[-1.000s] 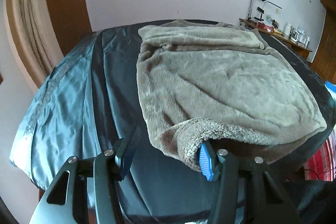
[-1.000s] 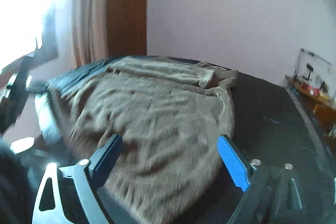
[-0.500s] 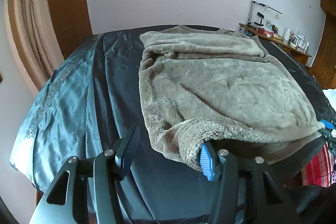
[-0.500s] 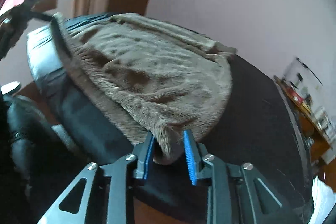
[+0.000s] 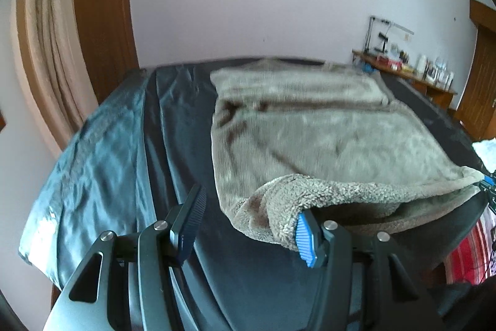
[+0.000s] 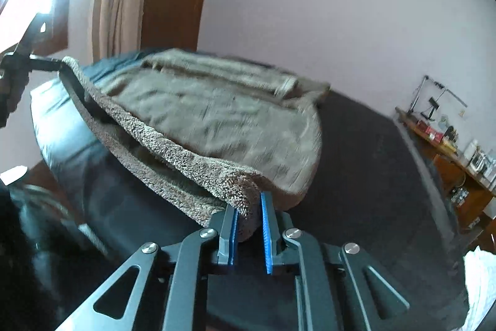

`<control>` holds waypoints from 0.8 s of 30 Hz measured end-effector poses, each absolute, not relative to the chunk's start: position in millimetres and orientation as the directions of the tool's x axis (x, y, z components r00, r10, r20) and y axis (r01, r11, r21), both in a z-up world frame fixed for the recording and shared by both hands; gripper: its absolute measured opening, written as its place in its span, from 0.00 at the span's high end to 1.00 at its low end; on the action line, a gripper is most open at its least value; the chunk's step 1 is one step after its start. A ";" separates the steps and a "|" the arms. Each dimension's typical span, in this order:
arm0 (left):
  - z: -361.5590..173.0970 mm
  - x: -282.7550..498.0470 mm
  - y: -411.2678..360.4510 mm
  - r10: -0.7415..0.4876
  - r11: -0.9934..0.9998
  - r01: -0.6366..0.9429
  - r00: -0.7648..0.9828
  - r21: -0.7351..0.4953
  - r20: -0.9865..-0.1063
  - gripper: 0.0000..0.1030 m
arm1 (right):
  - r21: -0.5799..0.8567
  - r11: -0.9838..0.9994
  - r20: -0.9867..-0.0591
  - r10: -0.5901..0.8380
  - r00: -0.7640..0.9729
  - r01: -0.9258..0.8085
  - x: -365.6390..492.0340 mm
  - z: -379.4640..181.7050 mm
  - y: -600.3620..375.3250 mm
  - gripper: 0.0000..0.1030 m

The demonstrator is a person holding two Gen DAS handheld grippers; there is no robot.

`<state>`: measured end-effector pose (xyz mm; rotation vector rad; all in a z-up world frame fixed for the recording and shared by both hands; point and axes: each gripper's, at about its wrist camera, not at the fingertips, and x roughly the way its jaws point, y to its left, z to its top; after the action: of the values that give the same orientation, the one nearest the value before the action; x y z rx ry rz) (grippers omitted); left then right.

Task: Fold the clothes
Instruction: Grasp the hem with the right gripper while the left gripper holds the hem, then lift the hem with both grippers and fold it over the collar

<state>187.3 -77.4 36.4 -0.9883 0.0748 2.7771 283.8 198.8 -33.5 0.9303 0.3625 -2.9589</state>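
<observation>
A beige fleece garment (image 5: 325, 138) lies spread on a dark bed (image 5: 173, 151). My left gripper (image 5: 249, 203) is at its near left corner, jaws wide apart. The fleece hem drapes over the blue right finger (image 5: 305, 238) and is not pinched. In the right wrist view, my right gripper (image 6: 248, 202) is shut on the near right corner of the garment (image 6: 223, 120). The hem stretches, lifted off the bed (image 6: 372, 163), across to the left gripper (image 6: 40, 64) at the far left. The right gripper (image 5: 486, 182) shows at the right edge of the left wrist view.
A beige curtain (image 5: 46, 51) and a brown wooden panel (image 5: 102, 5) stand left of the bed. A wooden side table (image 5: 409, 73) with several small items lines the far right wall. Red striped fabric (image 5: 465, 250) and a white cloth (image 5: 486, 148) lie at the right.
My right gripper came down to the garment's near right corner and shut on it. The left gripper rose a little with the hem on its finger, lifting the near edge.
</observation>
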 end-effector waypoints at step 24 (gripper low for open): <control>146.9 70.0 -58.6 0.138 -0.972 -0.201 -0.912 0.126 -0.387 0.43 | -0.246 -0.963 -0.332 0.193 -0.923 -0.113 117.3 106.2 254.6 0.87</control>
<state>70.0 -58.6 146.9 -0.5693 0.2429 2.9023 117.3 254.6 106.2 0.5943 0.3700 -3.2238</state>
